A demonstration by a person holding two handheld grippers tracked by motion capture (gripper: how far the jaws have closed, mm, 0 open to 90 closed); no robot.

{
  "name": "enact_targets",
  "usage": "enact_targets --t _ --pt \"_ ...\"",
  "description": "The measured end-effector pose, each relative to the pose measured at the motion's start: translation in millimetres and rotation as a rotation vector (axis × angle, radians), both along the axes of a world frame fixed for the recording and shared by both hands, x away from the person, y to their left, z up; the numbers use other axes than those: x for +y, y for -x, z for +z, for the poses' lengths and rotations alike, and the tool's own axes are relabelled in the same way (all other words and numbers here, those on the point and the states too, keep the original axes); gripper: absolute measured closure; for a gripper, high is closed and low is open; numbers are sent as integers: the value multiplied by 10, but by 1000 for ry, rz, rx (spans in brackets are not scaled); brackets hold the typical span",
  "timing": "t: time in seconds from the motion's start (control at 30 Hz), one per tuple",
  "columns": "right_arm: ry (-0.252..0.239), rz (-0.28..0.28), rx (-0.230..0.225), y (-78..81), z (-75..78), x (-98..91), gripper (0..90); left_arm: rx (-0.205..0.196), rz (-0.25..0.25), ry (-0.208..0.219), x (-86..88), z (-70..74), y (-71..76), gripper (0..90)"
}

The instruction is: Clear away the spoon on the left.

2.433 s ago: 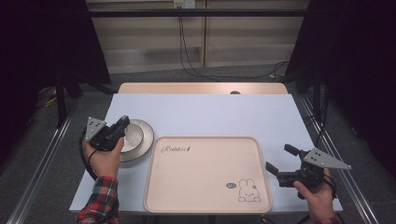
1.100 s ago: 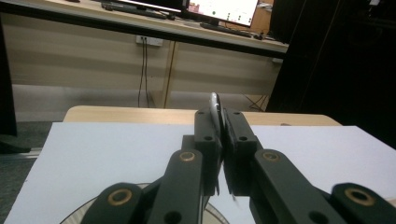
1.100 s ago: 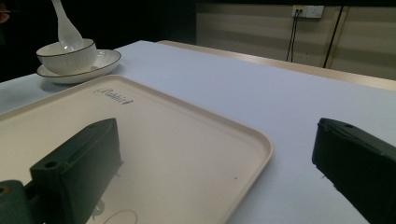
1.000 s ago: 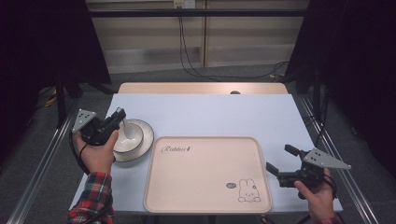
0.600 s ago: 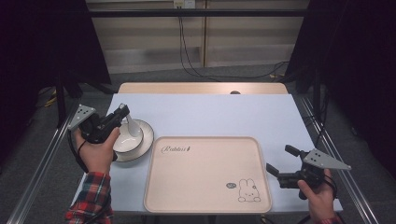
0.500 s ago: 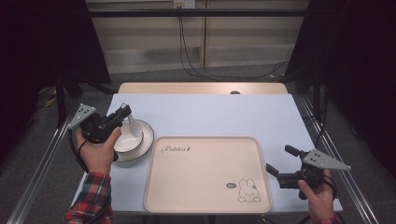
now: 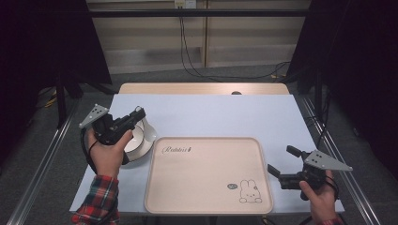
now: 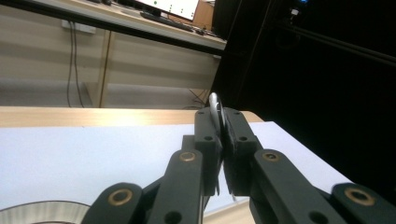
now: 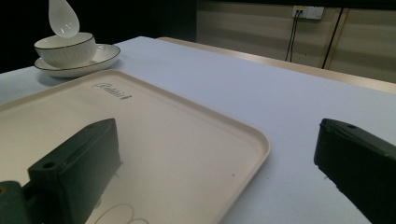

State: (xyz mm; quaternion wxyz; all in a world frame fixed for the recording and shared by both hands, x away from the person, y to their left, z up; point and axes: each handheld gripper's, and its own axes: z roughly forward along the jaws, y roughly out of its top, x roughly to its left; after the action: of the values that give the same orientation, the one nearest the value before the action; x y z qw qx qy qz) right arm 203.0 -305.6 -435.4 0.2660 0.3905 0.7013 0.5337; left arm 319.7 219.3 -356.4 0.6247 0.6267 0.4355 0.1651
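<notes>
The left claw [image 7: 137,114] pinches a white spoon [image 9: 63,18] by its handle, the spoon's scoop hanging just above the bowl [image 9: 65,49] on its plate [image 9: 100,57], left of the tray [image 7: 206,206] on the bench [image 7: 225,115]. Carry it level and slowly (the grip looks thin, edge-on). The right claw [image 7: 281,165] waits spread and empty.

black grippers, grey plates; red plaid sleeve [image 7: 96,202]

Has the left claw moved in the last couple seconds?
Yes. The left claw, shut on a spoon, has risen and swung left, away from the tray; the bowl stays put.
</notes>
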Motion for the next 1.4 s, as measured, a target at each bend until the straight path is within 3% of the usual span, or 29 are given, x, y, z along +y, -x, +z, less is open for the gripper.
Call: enact_targets --t 0.23,0.3,0.57,0.63,0.87,0.9,1.03,1.07,1.17,1.4 --pt "6 2 0 1 -3 -2 0 25 -38 -3 -87 -41 30 855" --pt "3 4 2 3 -3 0 0 34 -58 23 -123 -53 50 855" --pt "3 6 1 3 -10 10 0 52 -102 9 -205 -118 103 855" --pt "6 9 5 5 -13 9 1 48 -113 -21 -224 -126 124 855" --pt "10 11 4 10 -13 9 2 63 -164 -19 -300 -198 192 855" --pt "6 9 4 10 -14 10 2 69 -154 -24 -311 -206 203 855" --pt "7 7 3 11 -13 6 2 73 -179 -6 -344 -244 225 855" --pt "7 9 4 11 -12 3 2 72 -185 -23 -343 -253 231 855" --pt "8 9 1 9 -13 2 2 85 -201 -9 -369 -284 262 855" --pt "10 -4 -1 3 -18 9 2 103 -235 -23 -422 -320 337 855"
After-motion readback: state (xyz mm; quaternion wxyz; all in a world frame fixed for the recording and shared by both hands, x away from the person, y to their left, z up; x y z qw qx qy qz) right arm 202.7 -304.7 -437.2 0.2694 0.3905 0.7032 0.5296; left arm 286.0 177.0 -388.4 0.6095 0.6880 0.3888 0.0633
